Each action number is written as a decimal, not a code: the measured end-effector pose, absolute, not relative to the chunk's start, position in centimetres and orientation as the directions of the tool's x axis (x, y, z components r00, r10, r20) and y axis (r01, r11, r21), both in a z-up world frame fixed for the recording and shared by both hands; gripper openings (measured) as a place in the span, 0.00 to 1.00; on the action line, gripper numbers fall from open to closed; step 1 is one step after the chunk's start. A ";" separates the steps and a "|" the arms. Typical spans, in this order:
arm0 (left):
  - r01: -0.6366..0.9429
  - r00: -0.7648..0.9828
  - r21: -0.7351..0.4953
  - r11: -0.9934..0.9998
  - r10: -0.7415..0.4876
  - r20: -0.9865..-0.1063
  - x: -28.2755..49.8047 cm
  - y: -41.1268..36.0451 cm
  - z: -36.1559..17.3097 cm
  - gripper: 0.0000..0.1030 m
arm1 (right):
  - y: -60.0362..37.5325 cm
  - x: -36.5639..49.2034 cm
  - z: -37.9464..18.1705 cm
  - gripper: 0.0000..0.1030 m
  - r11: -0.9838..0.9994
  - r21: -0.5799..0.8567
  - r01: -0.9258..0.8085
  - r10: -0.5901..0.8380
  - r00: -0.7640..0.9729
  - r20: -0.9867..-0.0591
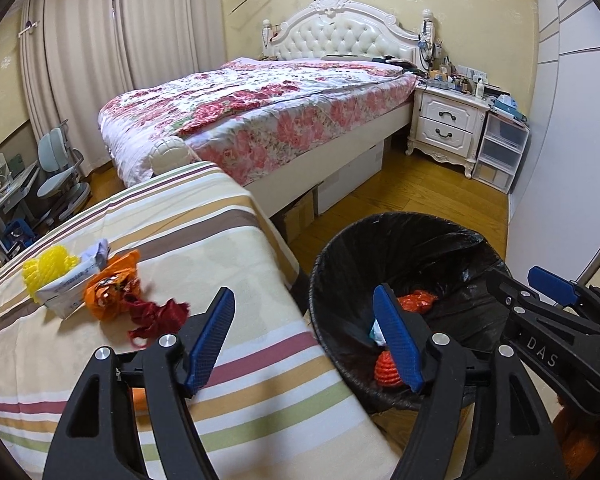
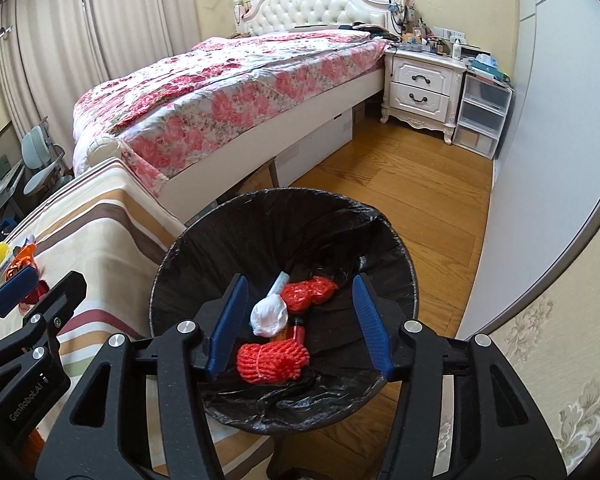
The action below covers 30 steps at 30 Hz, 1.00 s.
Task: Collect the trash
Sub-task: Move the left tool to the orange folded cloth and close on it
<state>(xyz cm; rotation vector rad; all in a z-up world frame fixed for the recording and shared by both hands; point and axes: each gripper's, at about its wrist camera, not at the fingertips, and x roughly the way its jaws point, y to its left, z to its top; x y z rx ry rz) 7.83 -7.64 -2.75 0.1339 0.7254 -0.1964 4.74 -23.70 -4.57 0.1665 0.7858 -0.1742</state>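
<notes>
A round bin (image 2: pixel 204 264) lined with crinkled black plastic holds an orange rope coil (image 2: pixel 272 362), an orange net (image 2: pixel 308 292) and a white wad (image 2: pixel 269 314). Both the right gripper (image 2: pixel 298 322) and left gripper (image 1: pixel 314 340) are released, empty. More scraps (image 1: pixel 112 288) lie on the striped cloth (image 1: pixel 204 232).

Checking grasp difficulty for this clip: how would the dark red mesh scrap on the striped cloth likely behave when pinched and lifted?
The dark red mesh scrap looks limp and crumpled, so it would probably droop. Its loose strands may snag or trail. It likely weighs very little.
</notes>
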 end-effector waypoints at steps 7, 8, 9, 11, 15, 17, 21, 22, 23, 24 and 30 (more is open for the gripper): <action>0.187 0.734 0.059 0.981 -0.099 -0.672 6.8 -5.1 -2.7 0.68 | -21.8 4.1 -4.5 0.52 0.980 0.090 0.176 -0.058 0.692 -0.720; 0.180 0.734 0.060 0.982 -0.093 -0.673 6.6 -4.7 -2.7 0.68 | -21.5 4.0 -4.5 0.53 0.981 0.092 0.169 -0.052 0.691 -0.721; 0.172 0.733 0.058 0.983 -0.089 -0.674 6.5 -4.2 -2.7 0.68 | -21.3 4.0 -4.5 0.53 0.982 0.092 0.165 -0.048 0.691 -0.721; 0.154 0.732 0.055 0.987 -0.077 -0.676 6.2 -3.1 -2.7 0.68 | -20.6 3.8 -4.4 0.53 0.984 0.093 0.154 -0.039 0.692 -0.721; 0.119 0.728 0.056 0.991 -0.049 -0.683 5.7 -1.2 -2.9 0.68 | -19.3 3.5 -4.3 0.53 0.987 0.099 0.125 -0.015 0.693 -0.721; 0.104 0.724 0.056 0.993 -0.037 -0.689 5.6 -0.5 -3.0 0.68 | -18.6 3.4 -4.3 0.53 0.989 0.101 0.108 -0.001 0.692 -0.722; 0.080 0.703 0.058 0.995 -0.015 -0.711 5.6 1.0 -3.7 0.68 | -17.4 3.3 -4.4 0.53 0.991 0.105 0.081 0.021 0.687 -0.726; 0.075 0.699 0.058 0.995 -0.010 -0.715 5.7 1.3 -3.9 0.68 | -17.1 3.3 -4.4 0.53 0.992 0.105 0.074 0.026 0.686 -0.727; 0.072 0.694 0.058 0.996 -0.009 -0.720 5.7 1.5 -4.0 0.68 | -16.8 3.3 -4.5 0.53 0.992 0.105 0.067 0.031 0.686 -0.727; 0.072 0.688 0.057 0.996 -0.008 -0.726 5.8 1.7 -4.1 0.68 | -16.6 3.3 -4.5 0.53 0.993 0.104 0.062 0.034 0.685 -0.728; 0.097 0.662 0.063 0.993 -0.017 -0.749 6.2 1.9 -4.8 0.68 | -15.8 3.2 -4.7 0.54 0.994 0.103 0.044 0.046 0.678 -0.733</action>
